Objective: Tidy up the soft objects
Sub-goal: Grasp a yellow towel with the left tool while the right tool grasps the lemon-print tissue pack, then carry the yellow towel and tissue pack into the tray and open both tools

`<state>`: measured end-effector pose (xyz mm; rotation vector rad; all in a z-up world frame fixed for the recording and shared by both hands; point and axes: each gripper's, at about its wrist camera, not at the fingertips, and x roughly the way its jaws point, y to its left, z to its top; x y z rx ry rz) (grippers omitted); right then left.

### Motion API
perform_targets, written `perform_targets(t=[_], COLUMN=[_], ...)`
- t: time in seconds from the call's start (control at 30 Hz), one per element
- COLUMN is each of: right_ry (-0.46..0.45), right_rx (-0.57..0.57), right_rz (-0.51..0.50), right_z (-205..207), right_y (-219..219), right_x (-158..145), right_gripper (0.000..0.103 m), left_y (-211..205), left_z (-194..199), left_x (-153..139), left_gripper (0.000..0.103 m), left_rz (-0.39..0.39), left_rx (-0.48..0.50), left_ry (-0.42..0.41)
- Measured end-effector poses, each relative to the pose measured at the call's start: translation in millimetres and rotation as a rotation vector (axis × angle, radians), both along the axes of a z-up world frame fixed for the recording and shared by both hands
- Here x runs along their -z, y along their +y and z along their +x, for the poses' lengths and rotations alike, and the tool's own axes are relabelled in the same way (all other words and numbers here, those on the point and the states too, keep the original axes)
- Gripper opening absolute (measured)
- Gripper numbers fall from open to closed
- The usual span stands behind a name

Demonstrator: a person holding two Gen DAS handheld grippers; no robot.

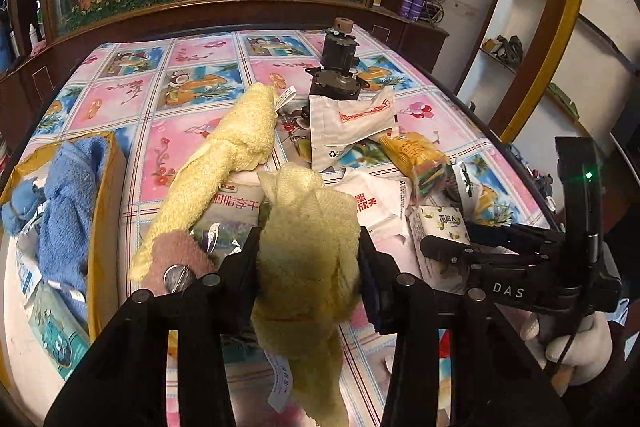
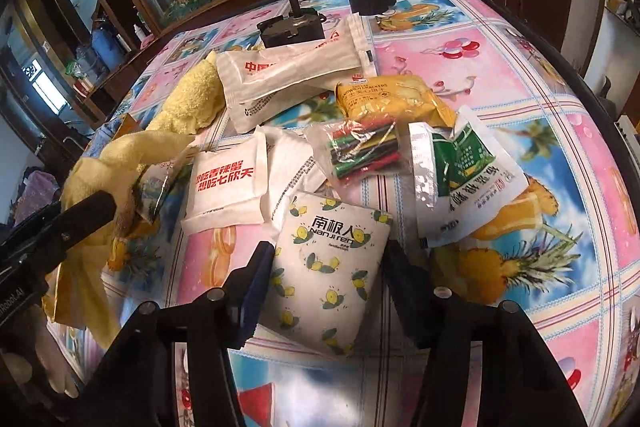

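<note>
My left gripper (image 1: 308,251) is shut on a yellow towel (image 1: 308,267) that hangs down between its fingers, above the table. A second yellow towel (image 1: 224,155) lies stretched out on the table beyond it, with a small brown cloth (image 1: 176,247) at its near end. In the right wrist view my right gripper (image 2: 330,267) is open. Its fingers stand either side of a white tissue pack with lemon prints (image 2: 332,267), very close to the pack's edges. The pack lies flat and unsqueezed. The held towel (image 2: 96,179) and the left gripper's fingers (image 2: 88,207) show at the left.
A cardboard box (image 1: 106,195) at the left holds blue towels (image 1: 68,195). Snack and wipe packets (image 2: 228,183), a yellow cracker bag (image 2: 384,95), a green sachet (image 2: 464,163) and dark metal motors (image 1: 338,67) crowd the patterned tabletop (image 2: 520,75). A gloved hand (image 1: 576,343) holds the right gripper.
</note>
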<state>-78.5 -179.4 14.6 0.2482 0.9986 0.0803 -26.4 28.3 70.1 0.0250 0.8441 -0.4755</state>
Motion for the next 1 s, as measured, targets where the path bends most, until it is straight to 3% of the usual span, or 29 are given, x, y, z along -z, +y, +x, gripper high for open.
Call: perform_targets(t=[0.23, 0.4, 0.6, 0.73, 0.9, 1.0], right_ry=[-0.041, -0.125, -0.144, -0.140, -0.122, -0.099], right_rx=[0.005, -0.095, -0.280, -0.393, -0.520, -0.584], right_rz=[0.119, 0.112, 0.133, 0.133, 0.112, 0.105], right_z=[-43, -52, -35, -20, -1, 8], right_y=[-18, 12, 89, 146, 216, 253], right_x=[-22, -57, -73, -78, -78, -70], right_gripper=[0.056, 0.056, 0.056, 0.056, 0.056, 0.056], left_y=[52, 109, 184, 216, 230, 235], left_z=[-31, -40, -32, -30, -18, -18], left_x=[-34, -46, -20, 5, 32, 36], left_gripper=[0.041, 0.041, 0.041, 0.042, 0.044, 0.050], left_rz=[-0.119, -0.076, 0.024, 0.049, 0.088, 0.032], left_rx=[-0.053, -0.171, -0.375, -0.456, -0.467, -0.466], left_ry=[-0.062, -0.104, -0.045, 0.002, 0.073, 0.076])
